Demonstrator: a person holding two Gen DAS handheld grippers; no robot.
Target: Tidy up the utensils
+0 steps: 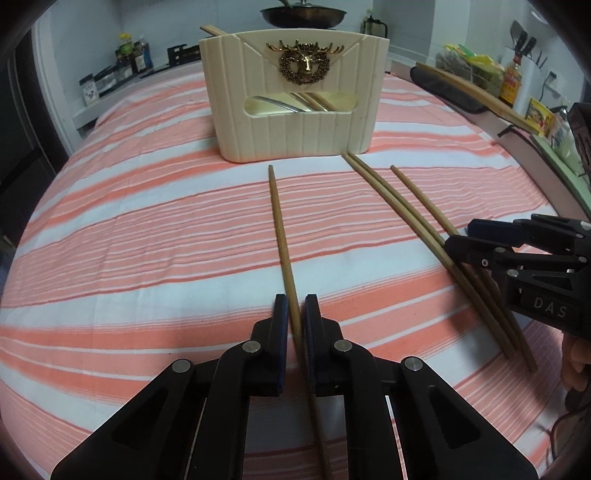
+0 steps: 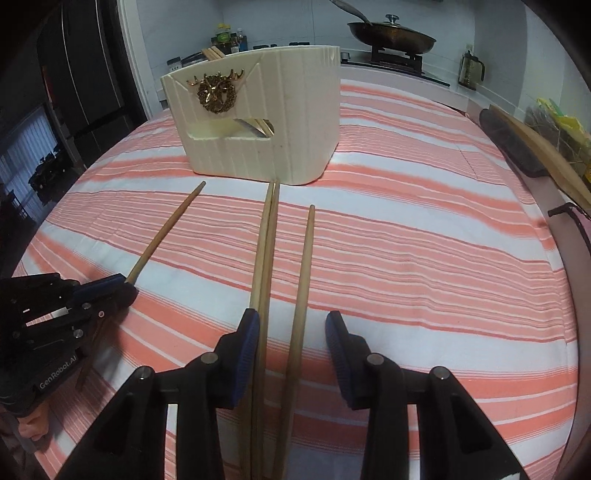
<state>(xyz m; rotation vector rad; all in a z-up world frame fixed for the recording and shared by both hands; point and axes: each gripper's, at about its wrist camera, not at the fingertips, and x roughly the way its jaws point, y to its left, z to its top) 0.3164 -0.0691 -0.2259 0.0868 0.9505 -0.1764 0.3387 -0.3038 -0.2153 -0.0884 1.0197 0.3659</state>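
Nearest to us, we record the left hand-held gripper (image 1: 295, 317) closed almost fully on a single slender wooden chopstick (image 1: 282, 243), its blue pads pressing the shaft from either side; the chopstick's thin tip points toward the far holder, and we cannot tell whether that tip rests on the cloth. In the right wrist view, the right hand-held gripper (image 2: 291, 332) stands wide open, straddling three more tapered wooden chopsticks: a pair of chopsticks (image 2: 266, 240) lying touching side by side just inside the left blue pad, and a lone chopstick (image 2: 304, 258) just beside them, nearer the middle of the gap. Neither pad visibly clamps any of the three. All of them lie flat on the orange-and-white striped cloth (image 2: 406, 258) covering the counter. Beyond the chopstick tips we note the cream ribbed plastic utensil holder (image 1: 293, 96), upright, bearing a gold deer-head emblem (image 1: 304, 61) on its front face. Through its oval front window we see metal and wooden utensils inside, and wooden chopstick ends (image 1: 213, 30) project above its left rear rim. The paired chopsticks' tips lie just beside the holder's base. Farthest back we observe a lidded dark frying pan (image 2: 391, 35) on a stove, with bottles (image 1: 133, 55) along the rear left ledge.
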